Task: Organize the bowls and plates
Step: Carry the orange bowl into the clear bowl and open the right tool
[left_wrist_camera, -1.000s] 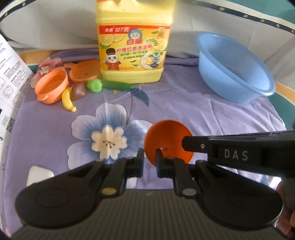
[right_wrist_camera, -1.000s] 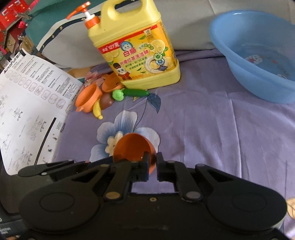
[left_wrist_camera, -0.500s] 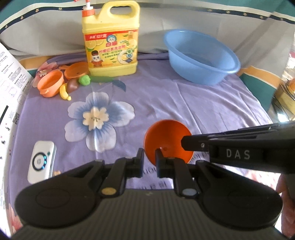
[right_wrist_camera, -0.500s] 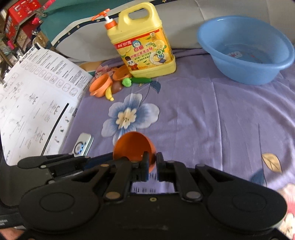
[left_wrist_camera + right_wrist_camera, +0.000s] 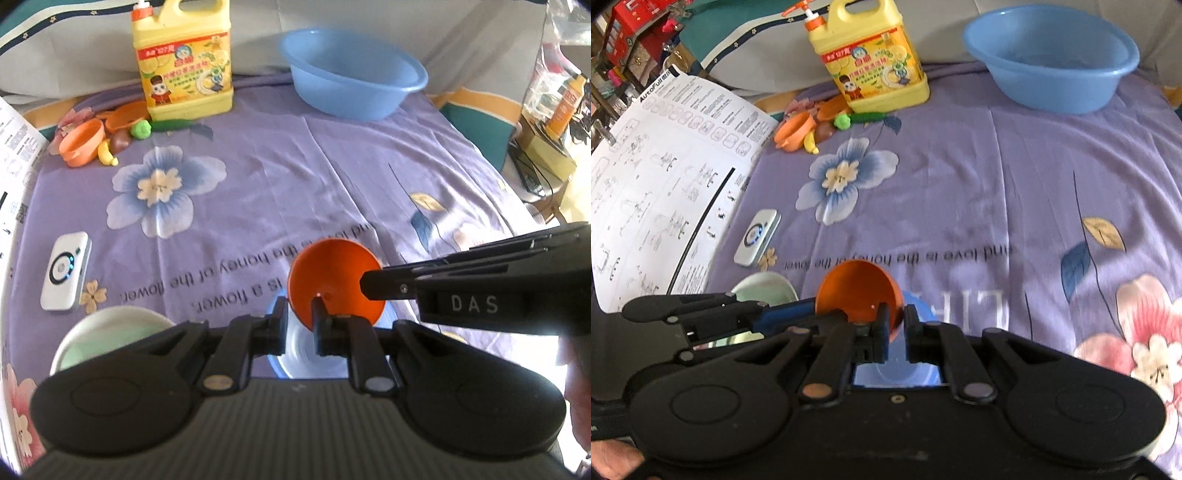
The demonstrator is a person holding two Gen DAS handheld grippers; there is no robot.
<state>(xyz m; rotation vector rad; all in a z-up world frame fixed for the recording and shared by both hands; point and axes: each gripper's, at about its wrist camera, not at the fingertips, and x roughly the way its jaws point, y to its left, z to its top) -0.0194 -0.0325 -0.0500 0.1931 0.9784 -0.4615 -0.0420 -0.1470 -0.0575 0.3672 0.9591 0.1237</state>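
Both grippers close on the same small orange bowl (image 5: 334, 278); the left gripper (image 5: 298, 315) pinches the near edge of its rim between its two fingers, and the right gripper (image 5: 895, 323) pinches the rim from the other side, its black fingers reaching in from the right in the left wrist view. The bowl is tilted on its side and held above the purple flowered cloth (image 5: 295, 166); in the right wrist view its hollow (image 5: 855, 295) faces up and to the left. Directly beneath it, partly hidden by the gripper bodies, lies a pale blue plate (image 5: 919, 306); whether the bowl touches it cannot be told. Just to the left of that plate sits a white bowl with a green inside (image 5: 110, 338). Farther left on the cloth lies a white remote (image 5: 65, 271), and a printed instruction sheet (image 5: 657, 184) stands along the left edge. At the far side stand a yellow detergent jug (image 5: 184, 62) and a big blue basin (image 5: 351, 74), well apart from each other; near the jug lie an orange toy pot (image 5: 81, 142), an orange toy pan (image 5: 127, 114), a toy banana (image 5: 106, 155) and other small toy vegetables.
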